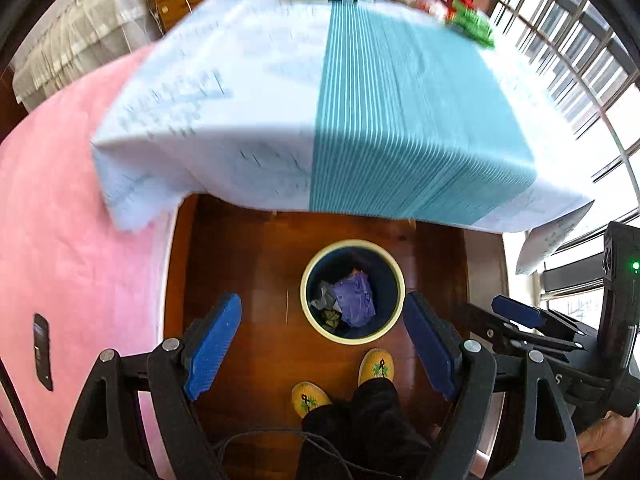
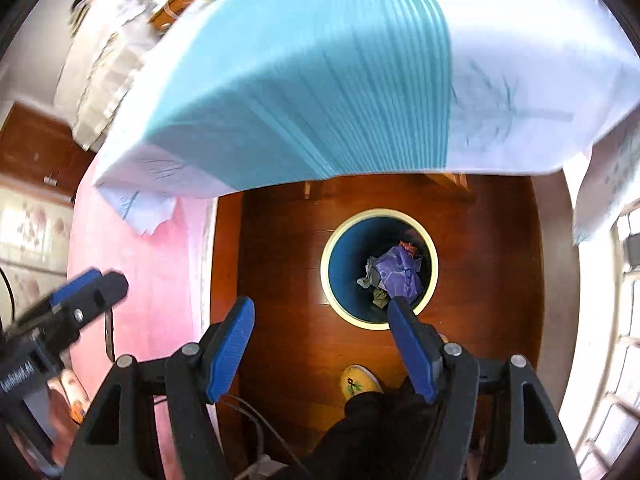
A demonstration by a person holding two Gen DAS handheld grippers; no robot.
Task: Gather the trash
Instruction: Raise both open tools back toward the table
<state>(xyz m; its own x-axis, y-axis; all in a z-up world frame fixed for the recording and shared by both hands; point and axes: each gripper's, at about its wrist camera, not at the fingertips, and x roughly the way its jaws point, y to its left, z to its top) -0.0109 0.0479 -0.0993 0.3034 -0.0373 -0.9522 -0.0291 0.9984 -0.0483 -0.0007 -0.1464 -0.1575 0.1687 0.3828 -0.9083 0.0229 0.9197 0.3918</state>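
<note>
A round bin (image 1: 394,272) with a cream rim and blue inside stands on the wooden floor in front of the table. It holds crumpled trash: a purple wrapper (image 1: 355,298), grey paper and a dark scrap. It also shows in the right wrist view (image 2: 340,256). My left gripper (image 1: 323,312) is open and empty, high above the bin. My right gripper (image 2: 320,312) is open and empty, above the bin's near left side. Each gripper shows at the edge of the other's view.
A table with a white and teal striped cloth (image 1: 400,120) overhangs the floor; several packets (image 1: 460,8) lie at its far edge. A pink bed cover (image 1: 72,220) lies left. The person's yellow slippers (image 1: 376,366) stand near the bin. Windows are on the right.
</note>
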